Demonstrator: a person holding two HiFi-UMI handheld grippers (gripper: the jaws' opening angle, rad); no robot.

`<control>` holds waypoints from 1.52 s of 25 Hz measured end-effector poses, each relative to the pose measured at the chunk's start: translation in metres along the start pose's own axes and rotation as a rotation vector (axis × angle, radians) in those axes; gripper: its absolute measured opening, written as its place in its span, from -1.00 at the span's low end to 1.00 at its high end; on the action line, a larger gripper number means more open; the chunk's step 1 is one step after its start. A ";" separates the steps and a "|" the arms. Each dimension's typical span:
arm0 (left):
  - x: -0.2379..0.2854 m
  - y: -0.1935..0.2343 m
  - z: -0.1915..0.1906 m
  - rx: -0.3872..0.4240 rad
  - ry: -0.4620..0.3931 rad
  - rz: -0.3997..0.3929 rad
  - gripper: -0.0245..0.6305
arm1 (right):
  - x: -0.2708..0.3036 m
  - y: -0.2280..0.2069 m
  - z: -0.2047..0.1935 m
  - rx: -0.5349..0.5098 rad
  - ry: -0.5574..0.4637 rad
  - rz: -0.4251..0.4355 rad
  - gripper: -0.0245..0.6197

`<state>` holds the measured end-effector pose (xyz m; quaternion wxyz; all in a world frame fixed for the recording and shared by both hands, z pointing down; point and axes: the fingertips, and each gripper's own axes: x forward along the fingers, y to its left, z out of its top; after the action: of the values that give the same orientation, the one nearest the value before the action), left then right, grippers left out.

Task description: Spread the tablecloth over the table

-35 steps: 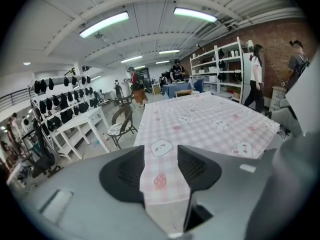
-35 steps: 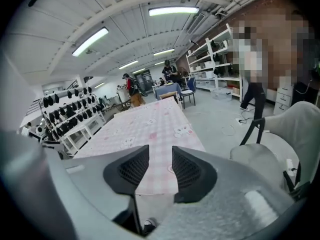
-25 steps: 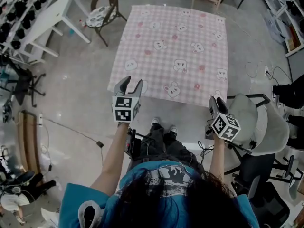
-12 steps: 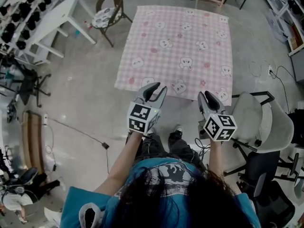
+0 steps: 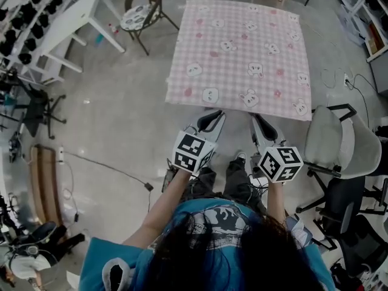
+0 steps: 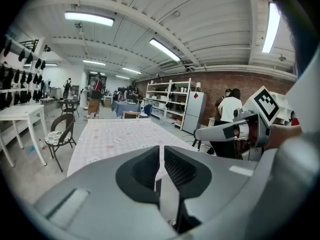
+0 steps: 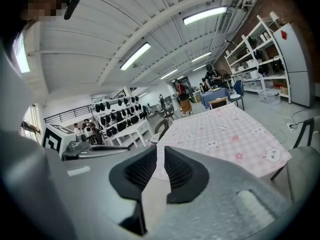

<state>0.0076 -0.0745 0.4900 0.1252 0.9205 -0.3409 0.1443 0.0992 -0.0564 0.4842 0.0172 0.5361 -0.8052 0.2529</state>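
The pink checked tablecloth (image 5: 242,53) with bear prints lies flat over the table, its near edge hanging toward me. It also shows ahead in the left gripper view as the tablecloth (image 6: 120,134) and in the right gripper view as the tablecloth (image 7: 230,134). My left gripper (image 5: 212,117) and right gripper (image 5: 262,123) hang side by side just short of that near edge, clear of the cloth. Both pairs of jaws are closing, down to a narrow slit. Nothing is between the left gripper (image 6: 161,151) jaws or the right gripper (image 7: 161,154) jaws.
A dark chair (image 5: 140,8) with a patterned cushion stands at the table's far left corner. A white table (image 5: 66,23) lies further left. Grey office chairs (image 5: 339,150) crowd the right side. Cables trail over the floor (image 5: 109,120). People stand far off in the room.
Both grippers have drawn back from the cloth's near corners toward my body and closer together. Their jaws have narrowed from wide open to a slit.
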 end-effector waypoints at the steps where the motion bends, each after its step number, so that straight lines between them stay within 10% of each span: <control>1: -0.007 0.000 -0.004 -0.005 0.003 -0.010 -0.80 | -0.001 0.010 -0.004 -0.002 0.000 0.001 -0.79; 38: -0.067 -0.044 -0.037 -0.008 -0.021 -0.091 -0.88 | -0.031 0.090 -0.054 -0.073 0.007 0.039 -0.92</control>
<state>-0.0188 0.0096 0.4954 0.1319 0.9359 -0.3007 0.1276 0.0204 0.0199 0.4872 0.0344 0.5183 -0.8242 0.2255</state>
